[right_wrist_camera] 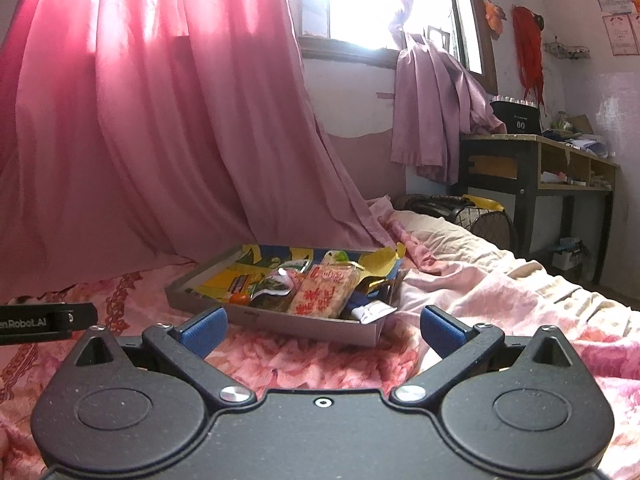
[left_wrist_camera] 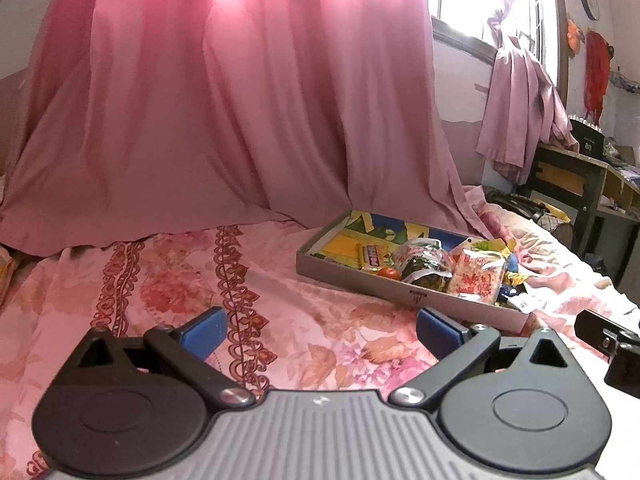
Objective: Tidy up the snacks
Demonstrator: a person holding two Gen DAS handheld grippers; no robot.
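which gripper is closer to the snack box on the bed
Right, by a little. The right gripper faces the snack box almost head-on, open and empty. The left gripper sits off to the box's left side, open, with bedspread straight ahead.

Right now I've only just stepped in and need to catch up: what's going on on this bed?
A person holds two grippers over a floral bedspread. The left hand-held gripper and right hand-held gripper are both open and empty. Ahead lies a shallow box with snack packets piled at one end, including a clear pack with red print. Nothing is being gripped yet.
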